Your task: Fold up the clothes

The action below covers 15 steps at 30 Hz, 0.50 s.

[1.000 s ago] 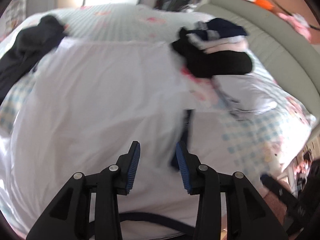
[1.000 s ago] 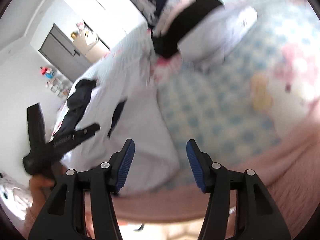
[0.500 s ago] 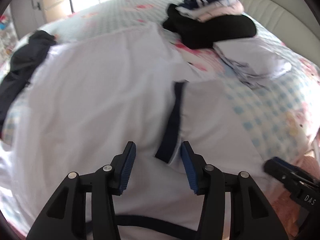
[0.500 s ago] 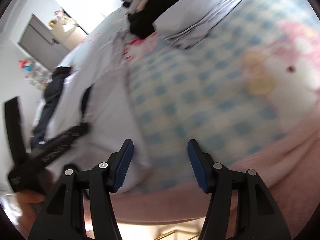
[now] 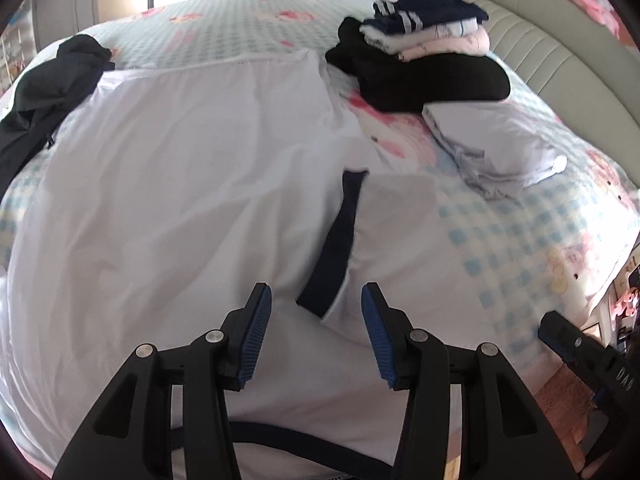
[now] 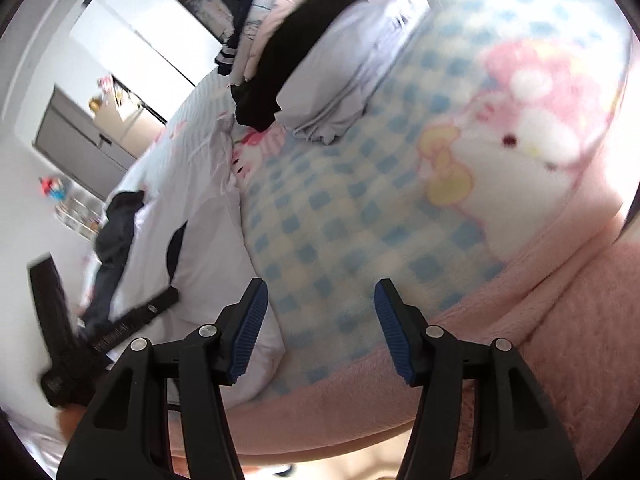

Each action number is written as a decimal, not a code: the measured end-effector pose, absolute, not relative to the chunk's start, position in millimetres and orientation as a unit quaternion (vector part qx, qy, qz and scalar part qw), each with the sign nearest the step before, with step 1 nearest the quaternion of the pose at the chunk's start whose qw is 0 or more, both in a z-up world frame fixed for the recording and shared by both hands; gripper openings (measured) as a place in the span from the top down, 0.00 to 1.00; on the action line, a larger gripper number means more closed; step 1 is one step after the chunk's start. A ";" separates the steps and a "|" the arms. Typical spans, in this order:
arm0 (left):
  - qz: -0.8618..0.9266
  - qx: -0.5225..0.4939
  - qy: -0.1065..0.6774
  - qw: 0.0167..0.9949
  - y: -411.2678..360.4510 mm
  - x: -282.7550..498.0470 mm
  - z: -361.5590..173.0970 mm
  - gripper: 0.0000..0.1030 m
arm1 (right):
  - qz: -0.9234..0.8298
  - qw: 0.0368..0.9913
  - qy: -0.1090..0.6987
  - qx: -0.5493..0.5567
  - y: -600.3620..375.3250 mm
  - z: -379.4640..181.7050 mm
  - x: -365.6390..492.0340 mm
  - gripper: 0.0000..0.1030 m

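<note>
Now left gripper [image 5: 316, 334] jaws wider than second ago, empty, poised over white shirt [image 5: 180, 200] spread on bed [image 5: 520, 240]; navy trim [image 5: 336, 248] at 12 o'clock, sharper, nearer. Right gripper [image 6: 320, 332] unchanged, open, empty, above checked blanket; shirt edge at 9 o'clock.

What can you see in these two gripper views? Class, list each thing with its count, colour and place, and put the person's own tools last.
White garment: one, white with a navy band, spread across the bed.
Dark garment: one, black, crumpled at the bed's far left.
Stack of folded clothes: one, black, pink, white and navy, near the headboard.
Folded pale garment: one, pale lilac, beside the stack.
Blanket: one, blue check with pink cartoon prints, covering the bed.
Headboard: one, grey-green, far right.
Left gripper: open, over the white garment.
Right gripper: open, over the blanket's edge.
</note>
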<state>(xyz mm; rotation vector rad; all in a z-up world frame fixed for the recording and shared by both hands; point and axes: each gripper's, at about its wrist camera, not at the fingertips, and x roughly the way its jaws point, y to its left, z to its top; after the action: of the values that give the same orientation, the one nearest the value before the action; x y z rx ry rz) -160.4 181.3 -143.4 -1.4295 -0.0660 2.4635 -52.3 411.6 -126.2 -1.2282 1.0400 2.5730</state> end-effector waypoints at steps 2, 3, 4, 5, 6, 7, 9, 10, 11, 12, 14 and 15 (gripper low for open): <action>0.856 -0.498 -0.009 0.139 183.6 -156.6 -148.1 0.52 | 0.839 0.037 0.344 -0.421 407.2 -131.3 -61.4 0.43; 0.856 -0.498 -0.010 0.138 183.0 -156.3 -148.7 0.50 | 0.840 0.026 0.329 -0.430 399.4 -131.4 -65.8 0.42; 0.855 -0.499 -0.013 0.138 182.0 -156.9 -148.8 0.49 | 0.844 0.020 0.315 -0.434 391.7 -130.7 -67.1 0.42; 0.855 -0.500 -0.016 0.138 181.0 -157.4 -148.9 0.49 | 0.847 0.011 0.292 -0.444 381.7 -130.6 -70.2 0.42; 0.855 -0.501 -0.012 0.132 180.3 -158.6 -148.6 0.48 | 0.850 0.004 0.268 -0.453 371.9 -130.5 -73.4 0.43; 0.856 -0.502 -0.004 0.124 179.7 -160.2 -148.0 0.48 | 0.851 0.007 0.245 -0.465 364.4 -132.1 -76.5 0.43; 0.857 -0.503 0.005 0.110 176.0 -162.6 -145.1 0.46 | 0.846 0.026 0.216 -0.488 357.1 -137.3 -81.5 0.44; 0.857 -0.504 0.002 0.105 171.4 -162.9 -141.6 0.46 | 0.842 0.033 0.211 -0.495 356.2 -138.8 -83.1 0.45; 0.857 -0.505 -0.001 0.101 166.8 -163.1 -138.2 0.46 | 0.839 0.040 0.208 -0.502 355.5 -139.9 -84.4 0.45; 0.857 -0.506 -0.004 0.096 162.3 -163.4 -134.7 0.46 | 0.839 0.041 0.214 -0.499 357.3 -133.9 -83.9 0.44; 0.866 -0.491 0.003 0.098 161.2 -163.3 -122.5 0.46 | 0.850 0.039 0.200 -0.485 358.0 -118.5 -87.5 0.43; 0.871 -0.481 0.010 0.100 162.7 -164.1 -117.0 0.46 | 0.861 0.033 0.177 -0.476 355.8 -107.7 -94.7 0.43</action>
<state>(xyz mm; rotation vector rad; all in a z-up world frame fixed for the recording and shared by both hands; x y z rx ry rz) -164.1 162.7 -117.0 -1.4223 0.0293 2.5748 -94.7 355.8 -107.7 -1.4641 0.5457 2.6492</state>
